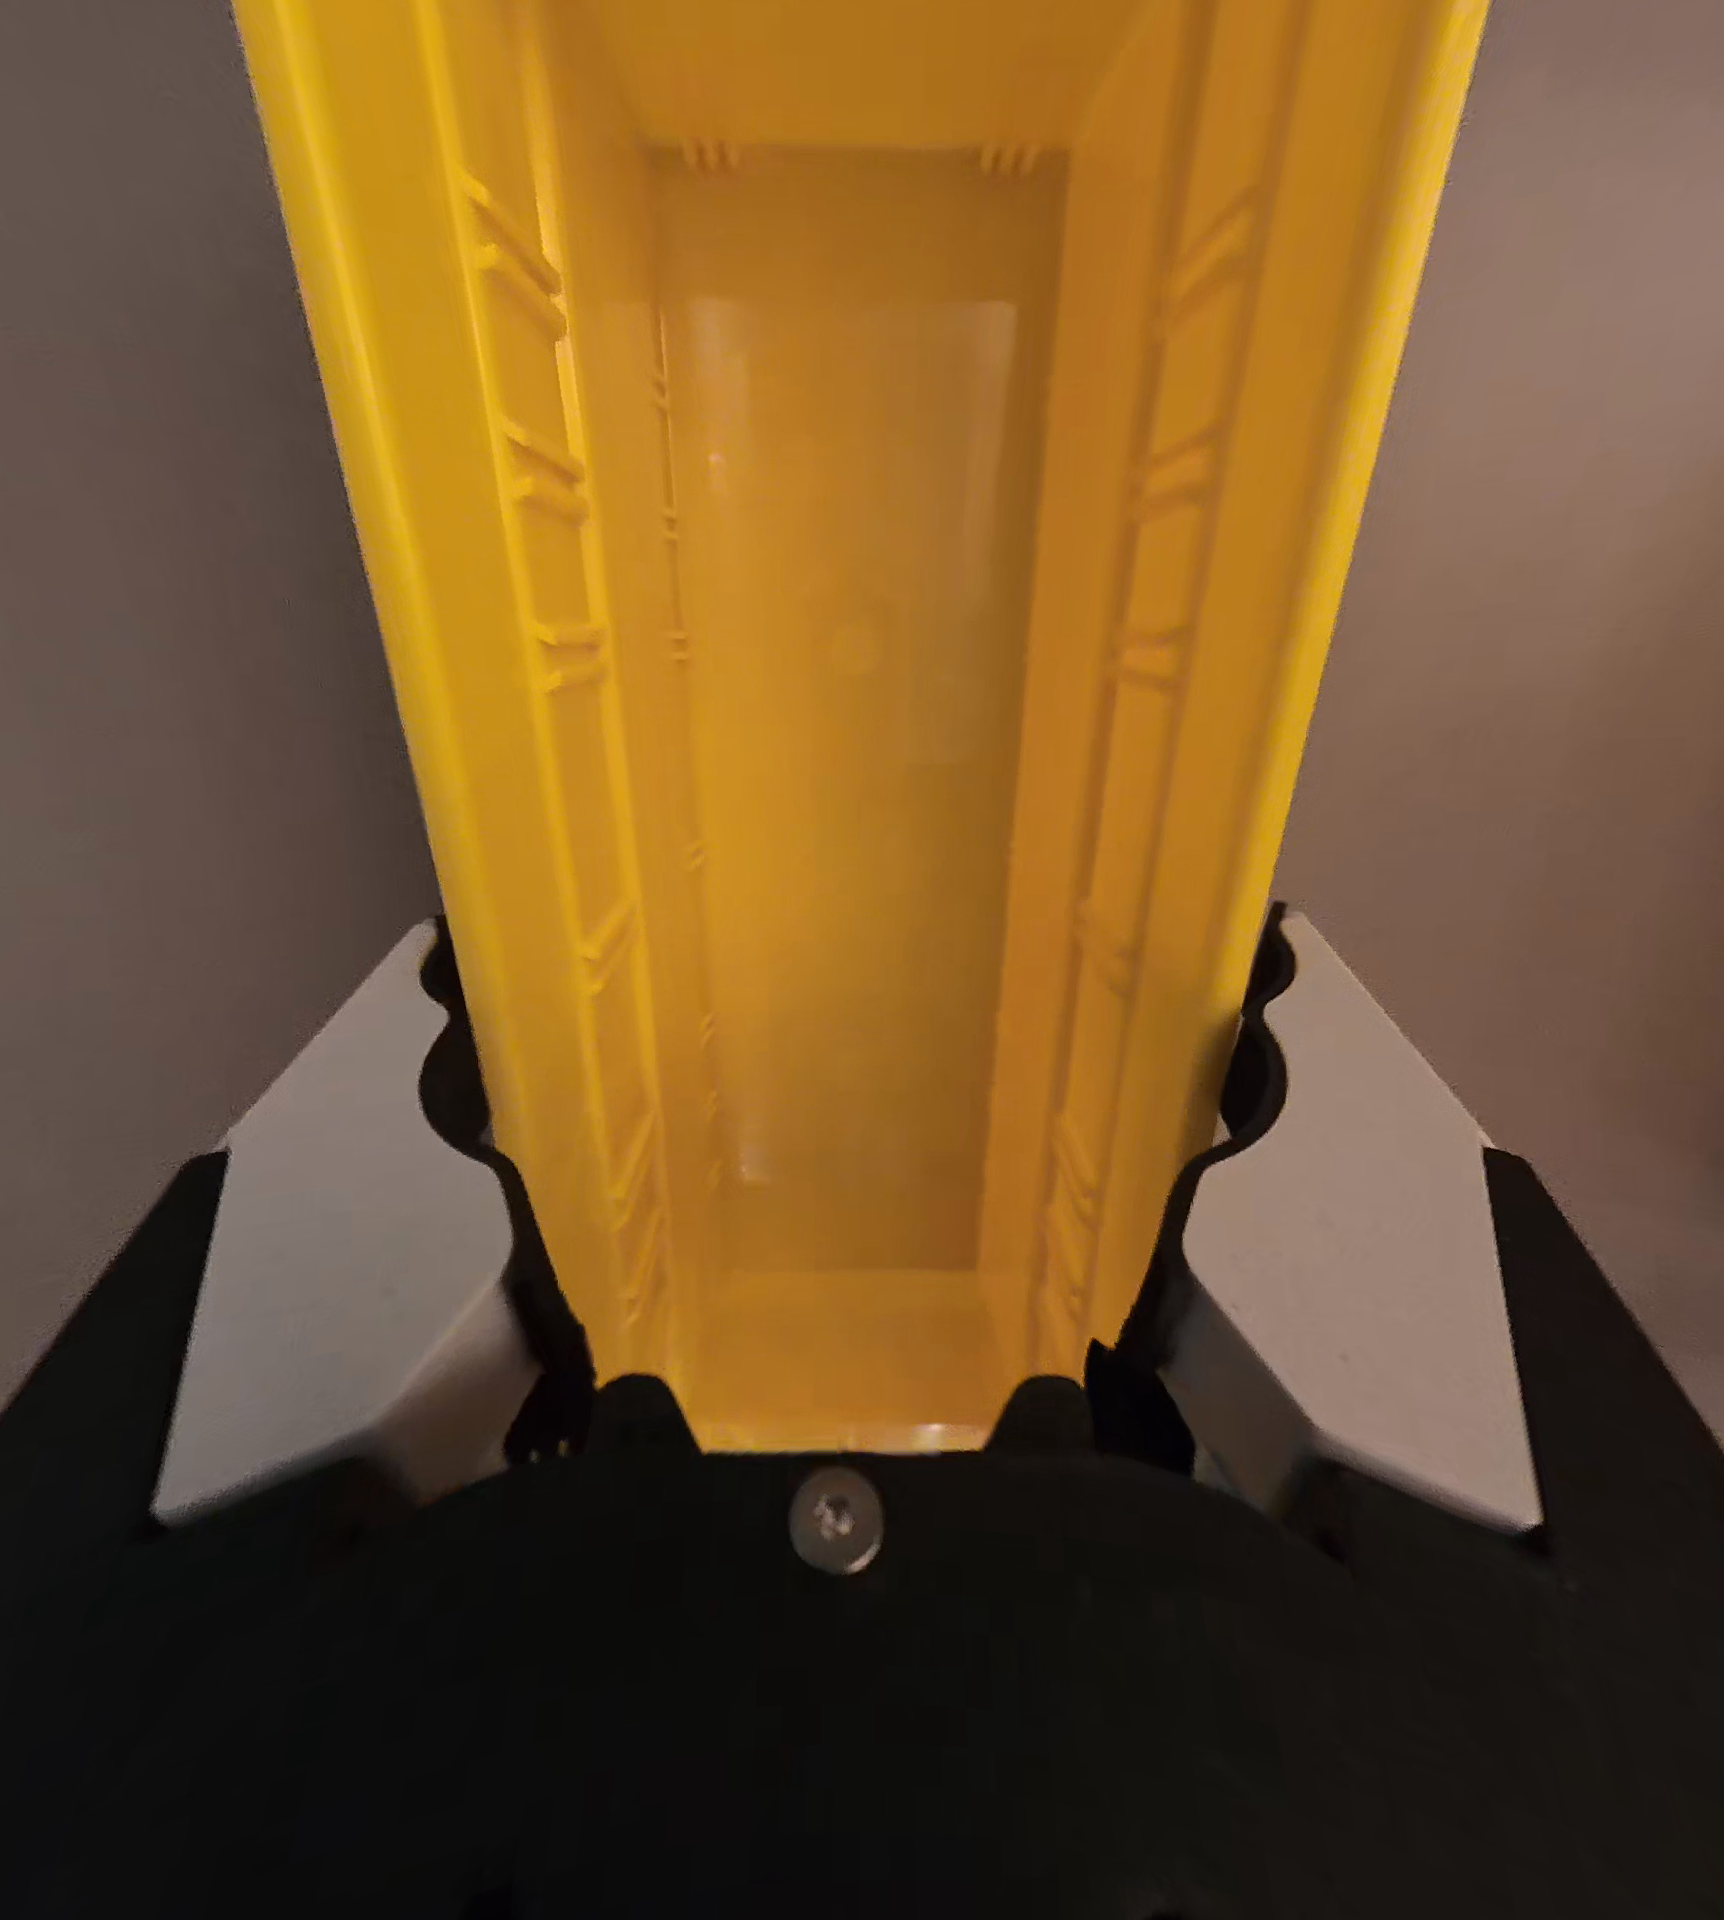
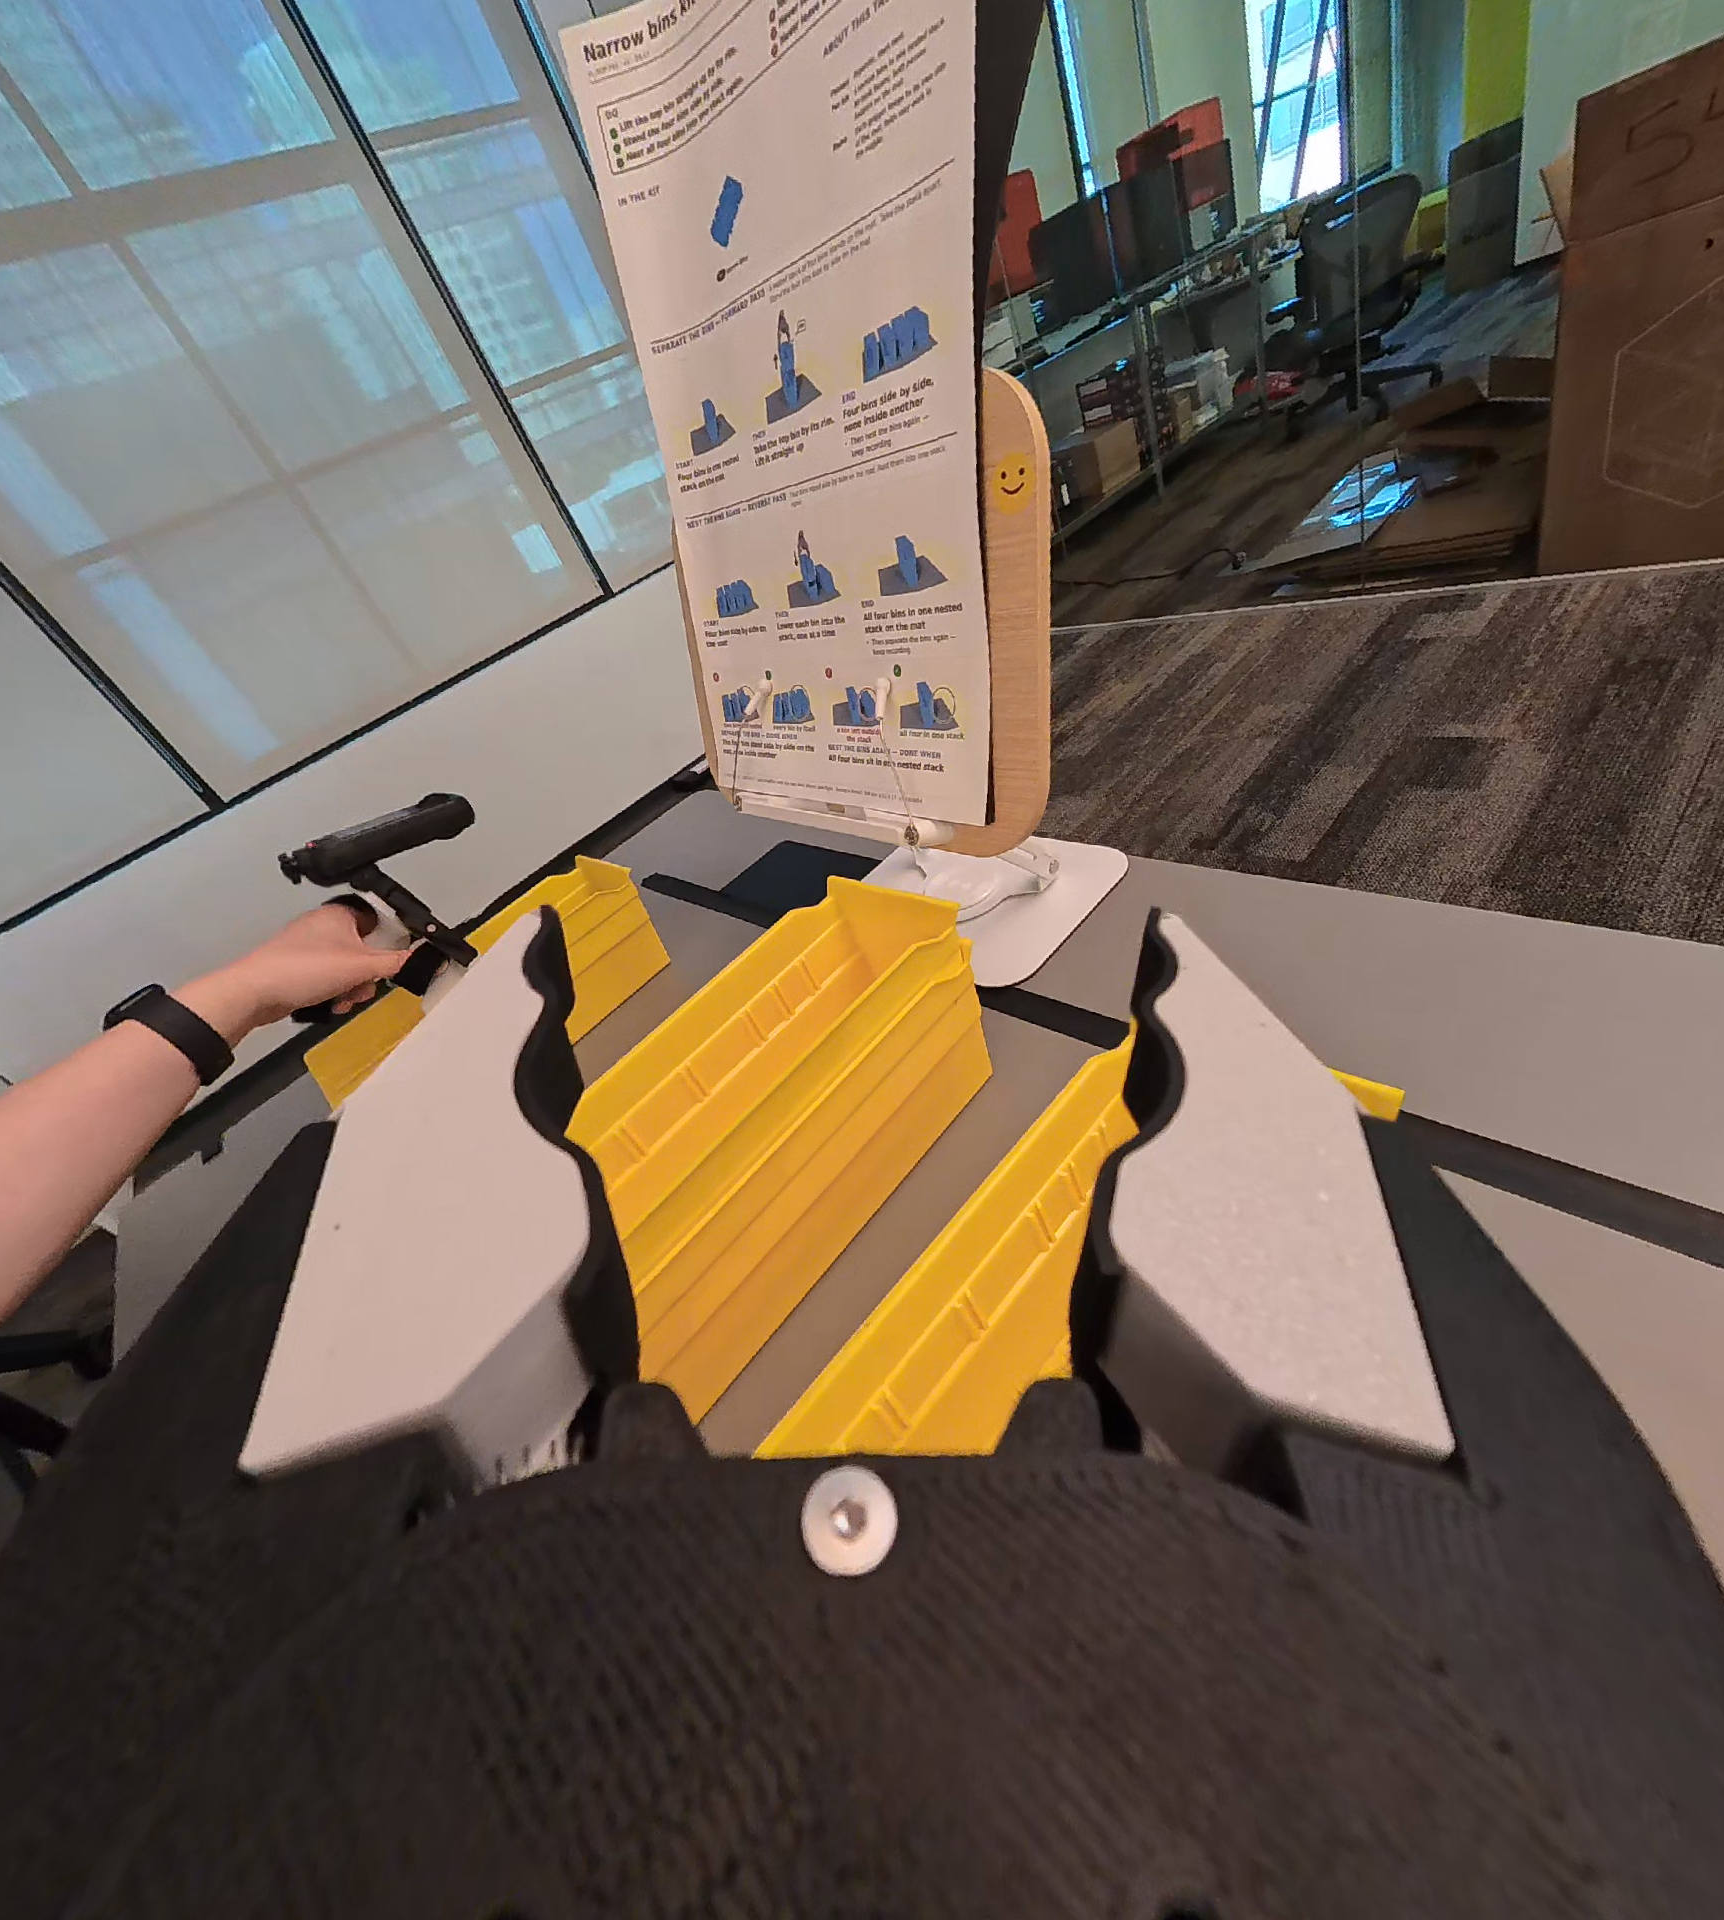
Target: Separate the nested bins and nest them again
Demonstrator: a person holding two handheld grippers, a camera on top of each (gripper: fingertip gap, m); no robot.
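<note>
In the left wrist view a long yellow bin [image 1: 858, 623] runs away from me between the fingers of my left gripper [image 1: 860, 920], open side towards the camera. Both black pads [image 1: 458, 1039] press on its outer walls. In the right wrist view this bin [image 2: 609, 935] stands at the left of the table, where a hand [image 2: 318, 971] holds the left gripper. My right gripper [image 2: 847, 920] is open and empty above the table. Below it stands a nested stack of yellow bins [image 2: 785, 1101]. Another yellow bin [image 2: 993, 1278] lies under its right finger [image 2: 1253, 1195].
An instruction sheet [image 2: 806, 416] on a wooden stand with a white base [image 2: 1034, 904] stands behind the bins. The bins rest on a grey mat [image 2: 1034, 1070] on the grey table [image 2: 1460, 987]. Windows are at the left, carpeted floor beyond the table's right edge.
</note>
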